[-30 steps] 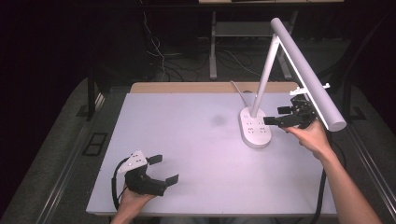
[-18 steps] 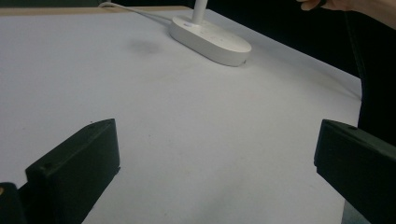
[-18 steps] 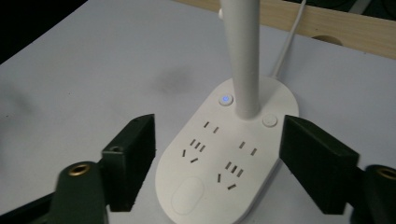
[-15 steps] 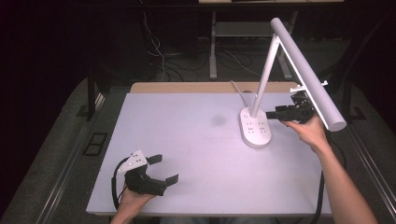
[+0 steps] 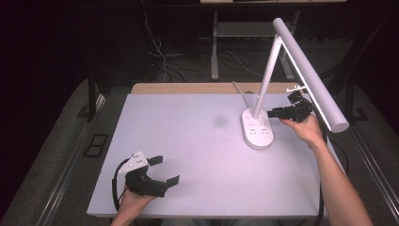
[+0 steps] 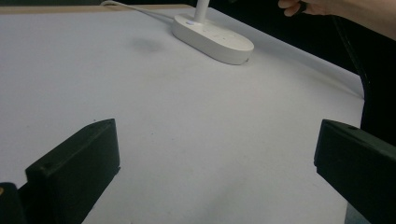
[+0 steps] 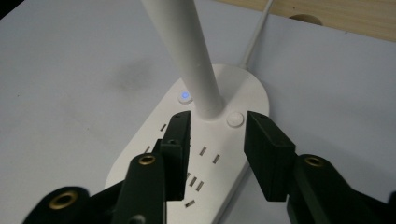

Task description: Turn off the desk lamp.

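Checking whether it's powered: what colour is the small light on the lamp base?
Blue light, clearest in the right gripper view.

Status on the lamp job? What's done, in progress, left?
Done: nothing visibly; the lamp looks unlit, though a blue indicator glows on its base. In hand: the right gripper, open, hovers over the base by the stem. Left: likely pressing a button; the left gripper idles open.

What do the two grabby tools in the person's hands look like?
Both are black tools with two blocky, flat jaws. The left tool has a grey three-cornered plate on top and a black cable looping off it. The right tool shows brass-coloured rivets. The forearms are bare, with no sleeves.
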### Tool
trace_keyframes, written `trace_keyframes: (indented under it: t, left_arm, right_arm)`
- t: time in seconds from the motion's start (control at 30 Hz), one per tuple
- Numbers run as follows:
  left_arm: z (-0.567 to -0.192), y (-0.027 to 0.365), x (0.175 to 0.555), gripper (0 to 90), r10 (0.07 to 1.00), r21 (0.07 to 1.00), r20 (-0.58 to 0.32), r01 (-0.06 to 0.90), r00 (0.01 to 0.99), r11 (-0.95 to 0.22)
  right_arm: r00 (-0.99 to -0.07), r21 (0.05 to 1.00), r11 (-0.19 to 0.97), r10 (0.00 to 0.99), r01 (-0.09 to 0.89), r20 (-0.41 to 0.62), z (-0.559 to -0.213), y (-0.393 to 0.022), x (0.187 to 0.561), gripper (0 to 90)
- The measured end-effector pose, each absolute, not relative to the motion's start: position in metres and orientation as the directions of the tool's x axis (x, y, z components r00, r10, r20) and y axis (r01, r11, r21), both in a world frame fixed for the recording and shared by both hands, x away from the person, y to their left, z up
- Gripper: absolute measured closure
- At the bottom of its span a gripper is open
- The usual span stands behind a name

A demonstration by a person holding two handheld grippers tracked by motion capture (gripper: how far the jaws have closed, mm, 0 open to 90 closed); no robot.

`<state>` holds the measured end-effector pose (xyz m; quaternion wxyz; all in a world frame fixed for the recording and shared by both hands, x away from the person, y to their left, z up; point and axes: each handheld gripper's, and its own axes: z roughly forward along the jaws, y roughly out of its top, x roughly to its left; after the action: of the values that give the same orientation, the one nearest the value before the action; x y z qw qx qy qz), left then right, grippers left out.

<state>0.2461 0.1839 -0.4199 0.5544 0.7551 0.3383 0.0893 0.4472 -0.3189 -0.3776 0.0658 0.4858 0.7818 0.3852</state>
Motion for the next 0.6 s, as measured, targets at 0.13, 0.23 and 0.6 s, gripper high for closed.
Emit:
trace_keyframes:
  t: [0.13,0.23,0.6]
  left_arm:
    - [-0.42,0.185,0.246,0.0,0.61,0.898,-0.239,0.411,0.756,-0.157]
    - [-0.42,0.185,0.246,0.0,0.61,0.898,-0.24,0.412,0.755,-0.156]
    - [-0.42,0.184,0.246,0.0,0.609,0.897,-0.239,0.412,0.756,-0.159]
  right_arm:
    - [-0.504,0.659,0.22,0.819,0.719,0.276,-0.384,-0.318,0.454,75.4]
    - [-0.482,0.651,0.198,0.826,0.733,0.291,-0.388,-0.317,0.458,81.9]
    - [-0.465,0.655,0.174,0.832,0.735,0.302,-0.401,-0.313,0.468,89.9]
